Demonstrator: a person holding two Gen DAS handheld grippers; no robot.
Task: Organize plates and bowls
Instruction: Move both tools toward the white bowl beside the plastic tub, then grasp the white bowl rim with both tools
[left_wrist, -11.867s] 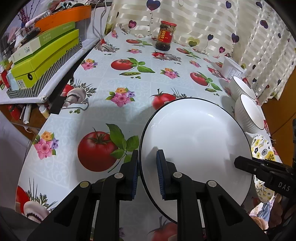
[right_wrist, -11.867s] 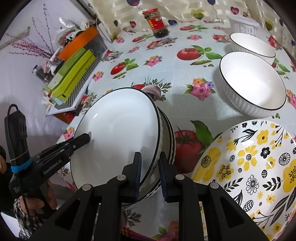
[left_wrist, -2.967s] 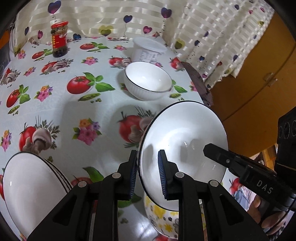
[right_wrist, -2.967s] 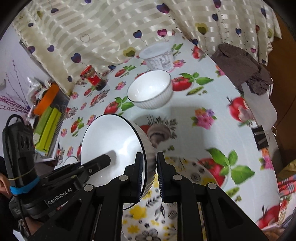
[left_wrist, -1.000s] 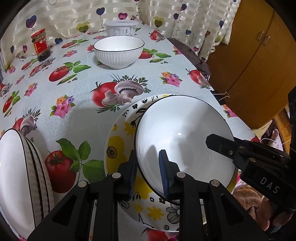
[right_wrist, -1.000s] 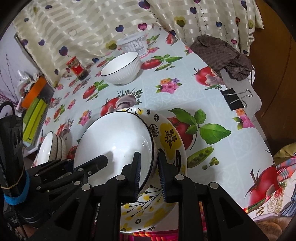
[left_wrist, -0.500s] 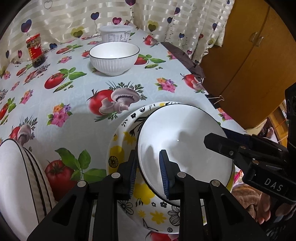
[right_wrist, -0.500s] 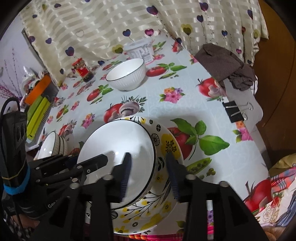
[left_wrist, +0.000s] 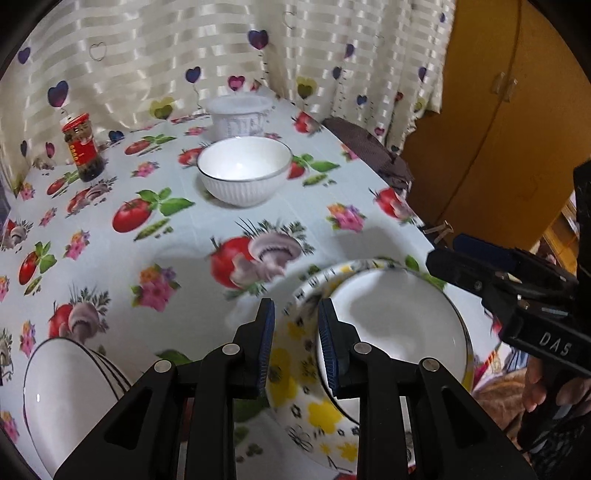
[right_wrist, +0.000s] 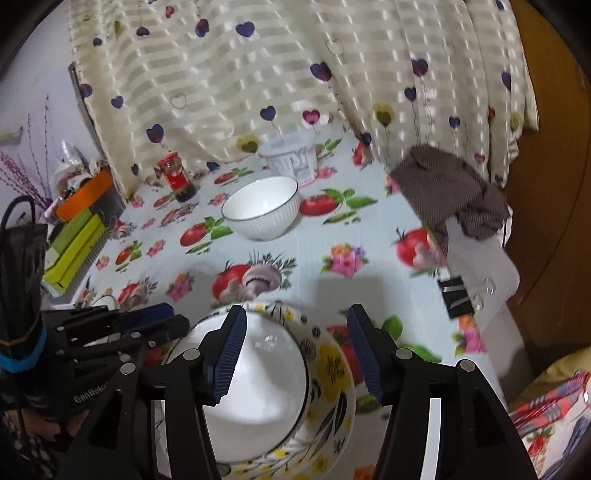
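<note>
Right wrist view: the right gripper (right_wrist: 295, 350) has just been opening; its jaws stand wide apart above the white bowl (right_wrist: 255, 387), pads off the rim. That bowl sits nested in the flowered bowl (right_wrist: 332, 373) at the table's near edge. From the left wrist, the left gripper (left_wrist: 295, 341) has narrow-set jaws straddling the flowered bowl's rim, though contact is blurred and cannot be told. A stack of white plates (left_wrist: 66, 398) lies to its left. Farther back stands another white bowl (left_wrist: 243, 170), then a white tub (left_wrist: 240, 114) and a jar (left_wrist: 83, 147).
</note>
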